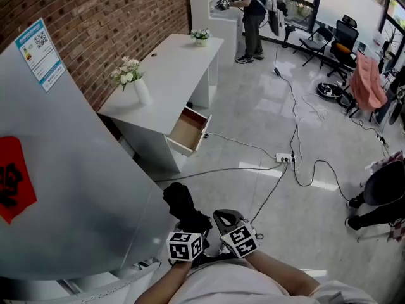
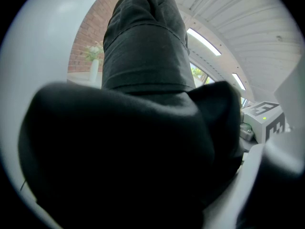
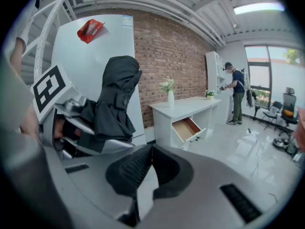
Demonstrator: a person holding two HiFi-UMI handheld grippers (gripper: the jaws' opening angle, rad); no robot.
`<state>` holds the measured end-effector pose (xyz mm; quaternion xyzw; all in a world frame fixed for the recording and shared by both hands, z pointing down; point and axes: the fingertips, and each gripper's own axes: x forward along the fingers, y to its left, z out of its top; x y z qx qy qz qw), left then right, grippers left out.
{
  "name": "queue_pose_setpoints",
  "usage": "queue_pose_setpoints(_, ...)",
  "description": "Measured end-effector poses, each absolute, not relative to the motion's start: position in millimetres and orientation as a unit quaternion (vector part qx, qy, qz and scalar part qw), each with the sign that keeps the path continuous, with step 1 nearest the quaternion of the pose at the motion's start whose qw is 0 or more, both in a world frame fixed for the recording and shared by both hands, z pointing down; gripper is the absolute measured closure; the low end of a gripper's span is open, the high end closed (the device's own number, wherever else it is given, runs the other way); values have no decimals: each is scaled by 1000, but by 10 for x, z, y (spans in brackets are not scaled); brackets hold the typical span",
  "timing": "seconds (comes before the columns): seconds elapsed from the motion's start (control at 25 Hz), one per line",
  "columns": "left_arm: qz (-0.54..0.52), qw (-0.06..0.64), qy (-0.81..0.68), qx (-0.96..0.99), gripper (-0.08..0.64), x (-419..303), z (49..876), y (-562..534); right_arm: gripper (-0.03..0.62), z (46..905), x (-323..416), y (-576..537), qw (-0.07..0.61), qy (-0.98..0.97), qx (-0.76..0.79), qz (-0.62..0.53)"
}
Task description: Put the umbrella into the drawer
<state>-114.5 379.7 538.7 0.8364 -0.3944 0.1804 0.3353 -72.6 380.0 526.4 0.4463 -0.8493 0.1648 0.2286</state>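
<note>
A black folded umbrella (image 1: 182, 206) stands up out of my left gripper (image 1: 188, 230), which is shut on its lower part. Its dark fabric (image 2: 143, 104) fills the left gripper view and hides the jaws there. In the right gripper view the umbrella (image 3: 116, 97) sits between the left gripper's silver jaws. My right gripper (image 1: 226, 220) is just right of it, shut (image 3: 149, 149), its black pads together with nothing between them. The open wooden drawer (image 1: 188, 130) of the white desk (image 1: 180, 56) lies across the floor ahead; the drawer (image 3: 187, 128) also shows in the right gripper view.
A large grey cabinet (image 1: 63, 189) with a red sticker stands close at my left. A vase of flowers (image 1: 134, 81) and a small plant (image 1: 200, 35) sit on the desk. Cables and a power strip (image 1: 285, 158) cross the floor. A person (image 1: 253, 18) stands far back.
</note>
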Motion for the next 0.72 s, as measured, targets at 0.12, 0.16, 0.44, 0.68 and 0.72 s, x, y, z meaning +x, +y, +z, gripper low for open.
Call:
queue_pose_setpoints(0.12, 180, 337, -395, 835, 327, -1100, 5401, 3786, 575, 5272, -650, 3784, 228, -847, 448, 170)
queue_pose_setpoints(0.16, 180, 338, -395, 835, 327, -1086, 5404, 3779, 575, 5273, -634, 3773, 227, -848, 448, 170)
queue_pose_setpoints(0.44, 184, 337, -400, 832, 327, -942, 5415, 3751, 575, 5299, -462, 3739, 226, -848, 446, 179)
queue_pose_setpoints(0.68, 184, 336, -415, 825, 327, -820, 5419, 3705, 575, 5309, -283, 3683, 214, -853, 441, 182)
queue_pose_setpoints(0.72, 183, 336, -418, 824, 327, -800, 5422, 3690, 575, 5325, -246, 3673, 213, -853, 440, 182)
